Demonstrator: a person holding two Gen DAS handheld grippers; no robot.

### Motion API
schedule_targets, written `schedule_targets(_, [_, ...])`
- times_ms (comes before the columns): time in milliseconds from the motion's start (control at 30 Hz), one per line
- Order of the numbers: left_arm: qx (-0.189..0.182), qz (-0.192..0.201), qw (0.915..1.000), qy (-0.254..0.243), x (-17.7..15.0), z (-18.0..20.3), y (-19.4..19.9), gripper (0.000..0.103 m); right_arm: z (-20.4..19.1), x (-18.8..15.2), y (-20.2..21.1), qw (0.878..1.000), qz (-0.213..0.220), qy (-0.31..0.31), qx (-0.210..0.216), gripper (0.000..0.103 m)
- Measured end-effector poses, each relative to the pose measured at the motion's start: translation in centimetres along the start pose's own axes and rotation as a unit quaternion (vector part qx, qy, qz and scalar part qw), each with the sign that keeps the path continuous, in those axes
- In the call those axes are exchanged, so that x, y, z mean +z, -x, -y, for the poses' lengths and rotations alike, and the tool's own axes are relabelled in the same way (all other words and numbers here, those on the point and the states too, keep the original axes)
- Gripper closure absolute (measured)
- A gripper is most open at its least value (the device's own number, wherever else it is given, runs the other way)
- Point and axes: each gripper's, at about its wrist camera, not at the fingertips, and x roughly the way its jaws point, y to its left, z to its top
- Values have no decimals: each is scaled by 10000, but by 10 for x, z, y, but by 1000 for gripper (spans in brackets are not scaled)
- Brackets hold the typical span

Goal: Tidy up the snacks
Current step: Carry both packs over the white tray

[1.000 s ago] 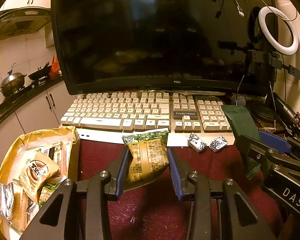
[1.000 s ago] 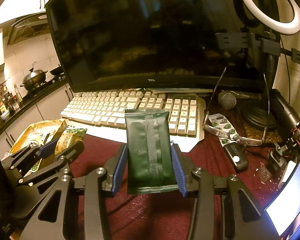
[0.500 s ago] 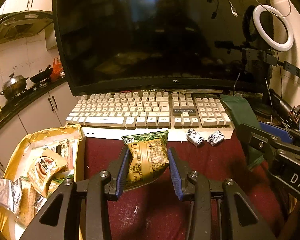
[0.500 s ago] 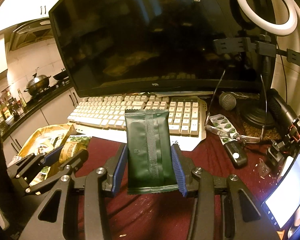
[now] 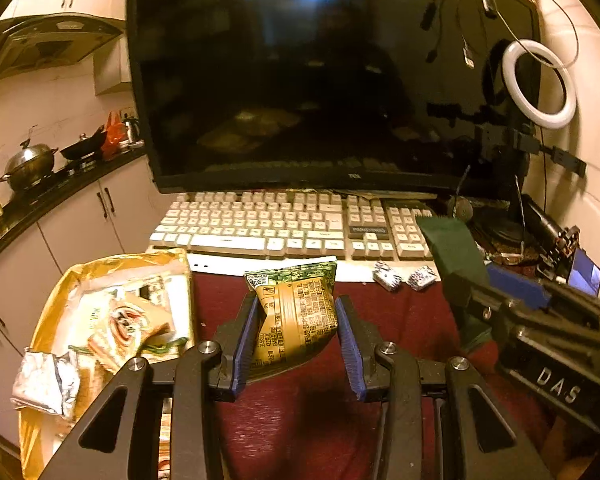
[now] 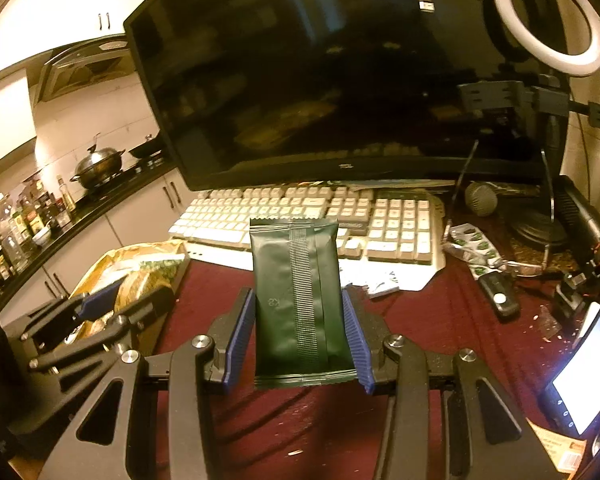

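The left gripper point(image 5: 295, 334) is clamped on a tan snack bag point(image 5: 297, 320) with a green printed top. The bag's long axis runs forward along the fingers, and its sealed green end points toward the keyboard point(image 5: 287, 224). Its lower end is squeezed between the blue pads point(image 5: 245, 344), and the print on it is too small to read.

The right gripper point(image 6: 297, 338) is closed on a dark green packet point(image 6: 297, 304). The packet stands lengthwise between the fingers with its seam side facing the camera and its crimped top edge toward the keyboard; its bottom crimp sticks out just behind the pads.

Both are held above the dark red tabletop point(image 5: 400, 320), near its front edge.

At the left edge of the tabletop lies an open golden bag point(image 5: 59, 292) holding more wrapped snacks, blurred and partly cut off by the left gripper's frame. Two small patterned candies point(image 5: 404, 278) lie on the tabletop just beside the keyboard's front edge. In the right wrist view they are mostly hidden behind the green packet.
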Motion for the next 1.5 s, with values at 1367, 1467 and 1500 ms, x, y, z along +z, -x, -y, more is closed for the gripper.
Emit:
schedule_targets(1367, [829,-825,9805,1580,-24,-192,0,62,-148,-29,-39,9680,-1383,863,1908,59])
schedule_targets(1467, [840,-852,9805,1558,-24,-192,-3,62,-158,-31,-46,9652,-1493,888,1956,59])
schedule_targets(1500, [837,-857,9806,1553,-24,-193,-3,62,-159,-31,-48,9646,-1525,884,1963,59])
